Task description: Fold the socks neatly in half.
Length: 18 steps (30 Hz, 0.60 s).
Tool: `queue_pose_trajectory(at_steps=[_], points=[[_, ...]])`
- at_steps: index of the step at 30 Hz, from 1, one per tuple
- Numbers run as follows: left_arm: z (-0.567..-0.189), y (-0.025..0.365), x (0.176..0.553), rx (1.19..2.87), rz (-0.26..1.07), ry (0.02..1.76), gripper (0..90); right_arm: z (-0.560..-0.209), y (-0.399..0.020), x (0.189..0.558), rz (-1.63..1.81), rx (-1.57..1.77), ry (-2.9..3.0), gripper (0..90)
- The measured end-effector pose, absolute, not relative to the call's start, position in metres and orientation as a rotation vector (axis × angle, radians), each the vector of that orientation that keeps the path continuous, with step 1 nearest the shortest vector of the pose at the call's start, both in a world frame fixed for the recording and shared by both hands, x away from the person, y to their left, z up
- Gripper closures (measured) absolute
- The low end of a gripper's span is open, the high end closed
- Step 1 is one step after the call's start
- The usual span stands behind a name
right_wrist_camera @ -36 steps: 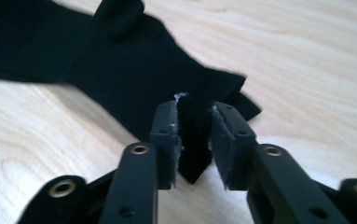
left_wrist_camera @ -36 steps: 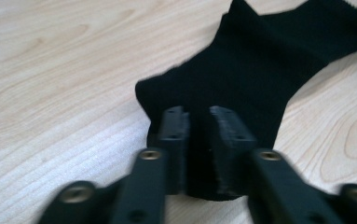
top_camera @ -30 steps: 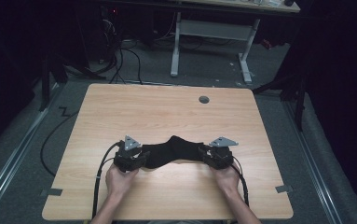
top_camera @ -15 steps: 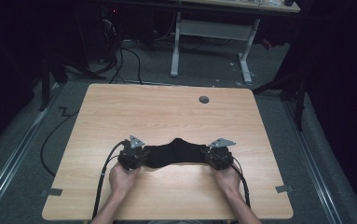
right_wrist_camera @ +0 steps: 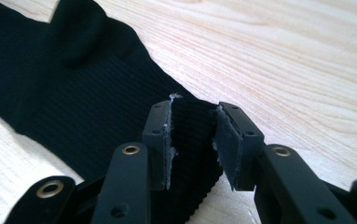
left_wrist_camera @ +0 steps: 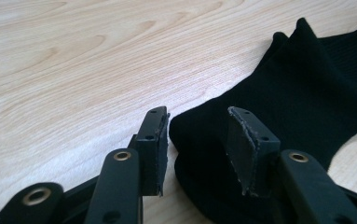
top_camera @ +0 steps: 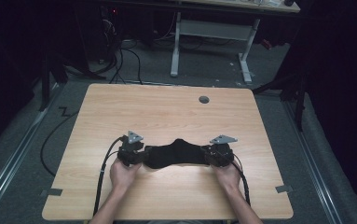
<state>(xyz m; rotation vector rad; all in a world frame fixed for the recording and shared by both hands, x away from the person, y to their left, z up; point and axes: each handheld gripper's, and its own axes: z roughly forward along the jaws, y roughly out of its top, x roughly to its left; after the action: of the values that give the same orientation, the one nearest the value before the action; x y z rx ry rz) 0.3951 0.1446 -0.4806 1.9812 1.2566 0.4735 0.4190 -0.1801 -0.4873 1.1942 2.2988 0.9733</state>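
Wood-grain tabletop (top_camera: 167, 112), pale and bare across its far half, sits in a dim room with dark grey floor all round it. A small round grommet hole (top_camera: 204, 99) is set near the far edge, right of centre. Beyond the table stands a white-legged desk frame (top_camera: 211, 35), with a tangle of cables (top_camera: 120, 56) on the floor to its left. Two bits of grey tape (top_camera: 51, 192) mark the near corners.

A black sock (top_camera: 174, 154) lies flat across the near half of the table, stretched left to right between the two hands, well inside every edge. The left gripper (top_camera: 136, 156) is at the sock's left end, the right gripper (top_camera: 213, 156) at its right end; both are low on the wood, the person's forearms coming in over the near edge.

In the left gripper view the jaws stand apart, having just been opening, with the sock's (left_wrist_camera: 278, 102) rounded end lying between them and the pads clear of the cloth. In the right gripper view the jaws are likewise spread after opening, the ribbed end of the sock (right_wrist_camera: 73, 79) lying in the gap without being pinched.

Open wood runs wide to the far side and to both flanks of the sock; the near strip under the wrists is narrower.
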Motion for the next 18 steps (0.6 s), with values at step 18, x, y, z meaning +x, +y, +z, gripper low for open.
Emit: queue_pose_trajectory(at_steps=[18], points=[[-0.478,0.144,0.391,2.007,0.486,1.183,87.4,-0.480,-0.182,0.415,1.012,1.149,2.244,86.4]])
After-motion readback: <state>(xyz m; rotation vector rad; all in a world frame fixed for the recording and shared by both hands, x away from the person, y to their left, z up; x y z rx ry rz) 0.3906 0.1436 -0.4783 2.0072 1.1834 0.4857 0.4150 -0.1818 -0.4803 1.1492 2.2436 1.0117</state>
